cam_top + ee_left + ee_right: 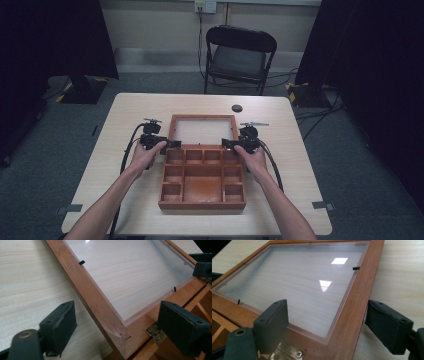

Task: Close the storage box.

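High view: a pale wooden desk (125,115) carries an open wooden box (202,197) with small compartments around a larger middle one. Its lid (172,131), a wooden frame around a clear pane, lies flat on the desk beyond the box, joined to it along the far edge. A person's forearms enter from the bottom. The left hand (142,157) holds the left gripper (170,144) at the lid's near left corner, and the right hand (252,159) holds the right gripper (227,144) at the near right corner. A black folding chair (239,55) stands beyond the desk, and a small dark round disc (237,108) sits on the desk near its far edge.

Left gripper view: the two black jaws stand wide apart, one on each side of the lid's frame corner (112,327), neither pressing on it. A brass hinge (156,332) shows just beside the right jaw. The clear pane (130,272) shows the pale desk grain through it. The other gripper's dark jaw (202,268) is at the far right corner.

Right gripper view: the jaws are likewise wide open, straddling the lid's side rail (354,307), with one jaw over the pane (299,280) and the other over bare desk (402,277). A brass hinge with a screw (292,353) lies at the bottom edge. Ceiling lights reflect in the pane.
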`<state>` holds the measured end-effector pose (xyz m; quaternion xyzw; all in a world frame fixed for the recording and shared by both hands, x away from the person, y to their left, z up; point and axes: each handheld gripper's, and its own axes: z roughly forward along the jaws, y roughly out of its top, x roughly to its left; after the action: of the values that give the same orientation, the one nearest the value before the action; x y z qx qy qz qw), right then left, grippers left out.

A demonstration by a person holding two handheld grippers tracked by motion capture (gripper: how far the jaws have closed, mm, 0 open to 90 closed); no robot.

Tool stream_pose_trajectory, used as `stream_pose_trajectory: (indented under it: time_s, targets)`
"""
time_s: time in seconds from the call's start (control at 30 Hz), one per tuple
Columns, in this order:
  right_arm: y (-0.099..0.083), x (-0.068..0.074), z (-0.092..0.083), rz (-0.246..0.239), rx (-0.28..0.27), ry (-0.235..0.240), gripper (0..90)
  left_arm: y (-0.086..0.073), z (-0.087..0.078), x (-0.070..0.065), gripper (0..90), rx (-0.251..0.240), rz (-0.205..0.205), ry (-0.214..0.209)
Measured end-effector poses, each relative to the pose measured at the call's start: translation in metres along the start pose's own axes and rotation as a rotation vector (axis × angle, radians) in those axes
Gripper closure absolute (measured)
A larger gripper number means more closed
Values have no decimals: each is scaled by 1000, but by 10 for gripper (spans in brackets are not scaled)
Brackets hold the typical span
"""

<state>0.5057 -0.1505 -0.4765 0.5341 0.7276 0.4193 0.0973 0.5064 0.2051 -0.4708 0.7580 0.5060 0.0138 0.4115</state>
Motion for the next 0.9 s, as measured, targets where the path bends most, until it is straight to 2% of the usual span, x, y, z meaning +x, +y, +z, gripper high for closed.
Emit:
stream_pose_trajectory:
  time_s: [0.2, 0.33, 0.37, 0.43, 0.47, 0.57, 0.8, 0.87, 0.9]
  targets:
    - [-1, -2, 1, 42, 11, 12, 174, 5, -2, -4, 204, 31, 18, 2]
    - [-1, -6, 2, 84, 16, 36, 173, 5, -1, -5, 206, 29, 6, -5]
    - [-3, -9, 3, 133, 26, 66, 173, 4, -1, -5, 201, 28, 4, -5]
    - [-5, -12, 5, 182, 37, 113, 174, 4, 0, -4, 199, 28, -7, -10]
    - [-6, -13, 6, 193, 37, 119, 177, 4, -1, -3, 198, 30, -3, -13]
    - [-4, -9, 5, 131, 26, 112, 213, 3, 1, -2, 187, 26, -13, -18]
    - [-5, -8, 3, 132, 22, 108, 218, 2, 2, -2, 171, 28, -15, -24]
    - [-5, -7, 2, 112, 4, 100, 219, 2, 1, -1, 173, 27, -25, -34]
    - [-5, -6, 1, 99, -4, 95, 221, 2, 1, 0, 202, 27, -35, -51]
